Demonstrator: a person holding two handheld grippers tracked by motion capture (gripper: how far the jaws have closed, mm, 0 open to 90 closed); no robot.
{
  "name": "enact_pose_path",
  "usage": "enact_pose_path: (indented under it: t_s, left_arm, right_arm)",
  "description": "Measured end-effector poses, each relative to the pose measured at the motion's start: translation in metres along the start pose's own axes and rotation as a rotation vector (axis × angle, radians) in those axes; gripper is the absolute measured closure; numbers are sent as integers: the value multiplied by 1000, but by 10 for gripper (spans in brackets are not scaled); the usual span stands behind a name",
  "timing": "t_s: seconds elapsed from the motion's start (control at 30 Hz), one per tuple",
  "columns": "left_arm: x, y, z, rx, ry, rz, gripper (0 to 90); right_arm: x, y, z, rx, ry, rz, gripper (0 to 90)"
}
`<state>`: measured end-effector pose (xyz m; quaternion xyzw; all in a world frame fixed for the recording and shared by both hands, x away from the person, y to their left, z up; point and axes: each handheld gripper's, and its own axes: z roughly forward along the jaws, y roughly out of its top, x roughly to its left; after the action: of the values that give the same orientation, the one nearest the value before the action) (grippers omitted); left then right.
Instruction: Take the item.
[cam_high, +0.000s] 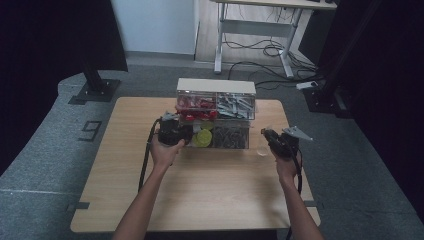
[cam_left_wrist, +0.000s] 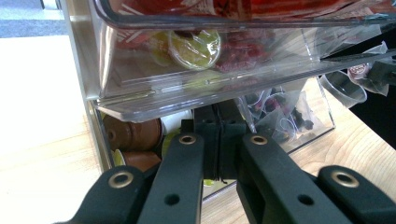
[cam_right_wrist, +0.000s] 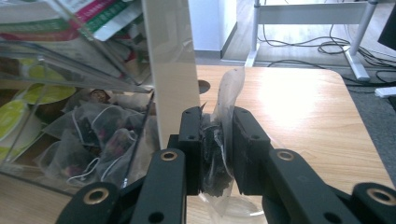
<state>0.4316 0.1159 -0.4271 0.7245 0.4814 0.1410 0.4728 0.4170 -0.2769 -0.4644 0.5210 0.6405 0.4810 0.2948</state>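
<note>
On the light wooden table (cam_high: 200, 190) stands a clear acrylic organiser with a white top and tilting bins (cam_high: 216, 112). The left gripper (cam_left_wrist: 218, 140) is pushed against the lower left bin of that organiser, its black jaws closed together with nothing visible between them — brown and yellow-lidded capsules (cam_left_wrist: 133, 133) lie just behind the clear wall. The right gripper (cam_right_wrist: 217, 140) sits just beside the organiser's right side, near a small clear plastic cup (cam_high: 261, 150) on the table. Its jaws are clamped on a translucent tea bag with dark leaves inside (cam_right_wrist: 219, 154), which stands upright between the pads — its top sticking up above them. More such bags fill the lower right bin.
</note>
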Motion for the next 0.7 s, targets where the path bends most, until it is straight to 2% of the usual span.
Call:
enact_pose_path:
  t_s: [0.2,0.5,0.53,0.57,0.7]
  left_arm:
    - [0,0,1,3,3,2,891]
    - [-1,-3,3,12,-8,-6,891]
    - [0,-3,4,12,-10,-8,891]
    - [0,-4,4,12,-12,-10,891]
    - [0,-3,3,11,-9,-9,891]
  right_arm:
    - [-8,-1,3,8,-25,11,750]
    - [-9,-2,7,9,-35,15,745]
    - [-8,-3,8,13,-40,6,730]
    - [-6,-3,11,17,-59,-14,667]
    - [-6,-4,12,17,-71,-13,637]
